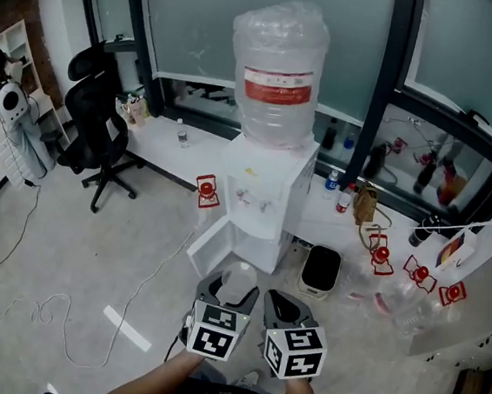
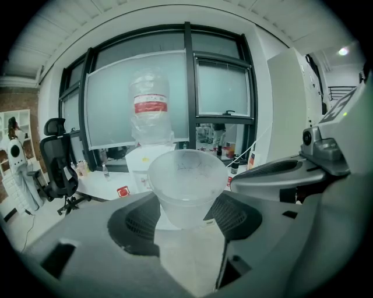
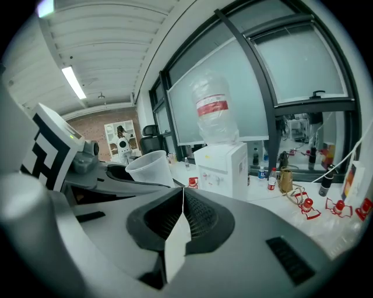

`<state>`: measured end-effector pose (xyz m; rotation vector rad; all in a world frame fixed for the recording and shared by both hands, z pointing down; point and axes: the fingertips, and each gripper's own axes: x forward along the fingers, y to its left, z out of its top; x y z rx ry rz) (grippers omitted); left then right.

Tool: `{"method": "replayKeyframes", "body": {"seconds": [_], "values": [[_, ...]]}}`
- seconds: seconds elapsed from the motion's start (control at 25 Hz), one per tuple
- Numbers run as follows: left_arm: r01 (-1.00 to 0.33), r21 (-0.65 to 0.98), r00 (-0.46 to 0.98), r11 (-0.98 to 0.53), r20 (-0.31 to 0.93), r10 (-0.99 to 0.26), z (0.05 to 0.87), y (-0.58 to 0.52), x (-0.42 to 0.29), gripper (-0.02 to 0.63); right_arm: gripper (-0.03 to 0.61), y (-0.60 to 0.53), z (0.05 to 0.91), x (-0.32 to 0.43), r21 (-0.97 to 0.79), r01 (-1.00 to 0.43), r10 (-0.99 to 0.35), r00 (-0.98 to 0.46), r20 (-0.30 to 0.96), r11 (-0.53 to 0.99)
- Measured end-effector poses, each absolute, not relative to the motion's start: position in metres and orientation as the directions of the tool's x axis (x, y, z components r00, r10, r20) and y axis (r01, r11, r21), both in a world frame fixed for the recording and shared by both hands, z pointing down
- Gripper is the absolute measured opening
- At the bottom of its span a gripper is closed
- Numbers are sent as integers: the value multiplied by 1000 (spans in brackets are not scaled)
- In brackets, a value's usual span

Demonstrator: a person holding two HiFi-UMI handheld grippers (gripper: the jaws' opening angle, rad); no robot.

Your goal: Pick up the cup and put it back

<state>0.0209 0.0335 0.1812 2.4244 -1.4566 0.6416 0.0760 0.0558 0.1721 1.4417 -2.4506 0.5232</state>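
At the far left of the head view I note a black office chair (image 1: 95, 132) on the pale floor (image 1: 66, 243), with a thin cable (image 1: 66, 326) trailing loose across that floor nearer to me. The left claw (image 1: 235, 287) is held low in front of me. In the left gripper view its jaws stand part open and closed onto a translucent plastic cup (image 2: 186, 186), one ribbed pad (image 2: 139, 224) against each side of the lower wall. The cup is upright, mouth upward, off any surface, and appears empty. Beyond it stands the white water dispenser (image 1: 265, 198), carrying an inverted bottle (image 1: 277, 68) with a red label, wrapped in clear film. The dispenser's lower door (image 1: 215, 245) hangs open toward the left claw. The right claw (image 1: 286, 310) is just beside the left one, slightly nearer to me. The right gripper view shows its jaws pressed fully together with nothing between them (image 3: 182, 204), and the cup (image 3: 148, 169) appears at its left. Right of the dispenser a black bin (image 1: 320, 269) sits on the floor. Further right, small red items (image 1: 420, 273) lie scattered.
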Motion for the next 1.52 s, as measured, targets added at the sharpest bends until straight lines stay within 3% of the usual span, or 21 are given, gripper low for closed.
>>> {"method": "replayKeyframes", "body": {"seconds": [1.52], "values": [[-901,58,392,-429,531,-751,264,-156,-48,276,21,-148,239,0,-162,-848,-717,-517,468,505]]}}
